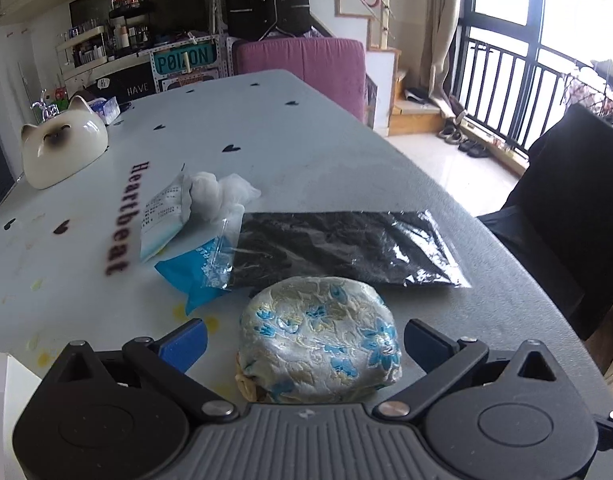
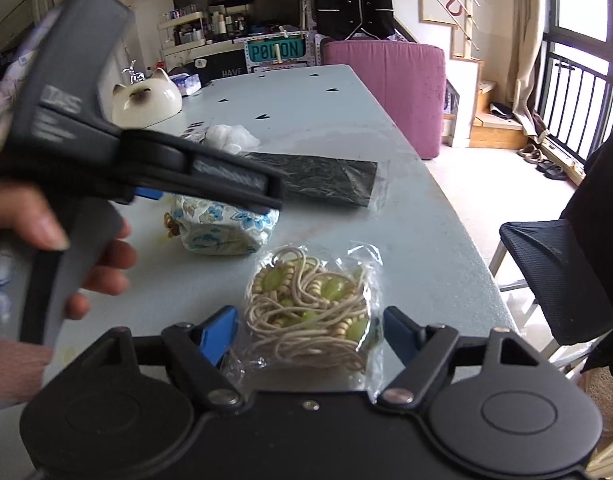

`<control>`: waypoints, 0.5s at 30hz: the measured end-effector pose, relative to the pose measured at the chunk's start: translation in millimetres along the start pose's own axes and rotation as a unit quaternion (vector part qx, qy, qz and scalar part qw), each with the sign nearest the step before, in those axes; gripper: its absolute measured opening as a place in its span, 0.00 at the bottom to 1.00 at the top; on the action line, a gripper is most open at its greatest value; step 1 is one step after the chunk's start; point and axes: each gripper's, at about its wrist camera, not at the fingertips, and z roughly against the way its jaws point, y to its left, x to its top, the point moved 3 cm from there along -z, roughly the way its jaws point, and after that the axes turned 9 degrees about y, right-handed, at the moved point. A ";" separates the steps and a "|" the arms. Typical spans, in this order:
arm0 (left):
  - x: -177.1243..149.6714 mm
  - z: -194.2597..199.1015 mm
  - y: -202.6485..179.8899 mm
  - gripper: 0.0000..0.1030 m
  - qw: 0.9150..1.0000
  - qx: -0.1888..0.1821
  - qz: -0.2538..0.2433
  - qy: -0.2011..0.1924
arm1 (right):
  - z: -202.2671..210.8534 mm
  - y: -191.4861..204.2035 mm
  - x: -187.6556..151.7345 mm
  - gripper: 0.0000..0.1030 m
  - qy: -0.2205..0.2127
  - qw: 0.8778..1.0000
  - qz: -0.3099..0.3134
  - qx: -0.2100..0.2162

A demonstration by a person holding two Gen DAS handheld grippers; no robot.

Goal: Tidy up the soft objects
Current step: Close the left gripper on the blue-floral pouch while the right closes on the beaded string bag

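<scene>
Little of the sorting appears to be done: the soft things are still spread loose along the right edge of the table (image 1: 306, 128), and no container for them can be seen.

The left gripper (image 1: 304, 338) is held open around a brocade pouch (image 1: 320, 340); its blue pads (image 1: 190, 340) stand clear of the fabric on both sides.

The right gripper (image 2: 308, 330) is likewise open, a bagged cord of beads (image 2: 310, 304) lying between its jaws near the table's near right edge, untouched as far as can be told.

Both grasps are judged still to come.

Counted: one pouch, one bead bag, one black packet (image 1: 346, 252), one blue packet (image 1: 198, 276), one white sachet (image 1: 164, 216), one white wad (image 1: 222, 190). One cat figure (image 1: 62, 152) is set by the left edge.
</scene>
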 end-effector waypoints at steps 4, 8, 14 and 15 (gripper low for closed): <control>0.9 -14.4 -1.1 1.00 1.000 0.013 0.000 0.021 | 3.8 0.4 -3.5 0.72 -0.004 1.000 0.009 0.005; -1.9 -24.2 0.1 1.00 0.999 0.008 0.016 0.036 | 8.4 -2.9 -9.0 0.70 -0.012 1.000 -0.001 -0.001; -2.7 -28.9 1.7 1.00 0.998 -0.019 0.048 0.028 | 14.0 -6.3 -17.0 0.70 -0.016 1.000 -0.017 -0.003; -2.1 -31.2 0.4 1.00 0.998 -0.022 0.054 0.033 | 14.4 -6.2 -17.8 0.70 -0.017 1.000 -0.018 -0.004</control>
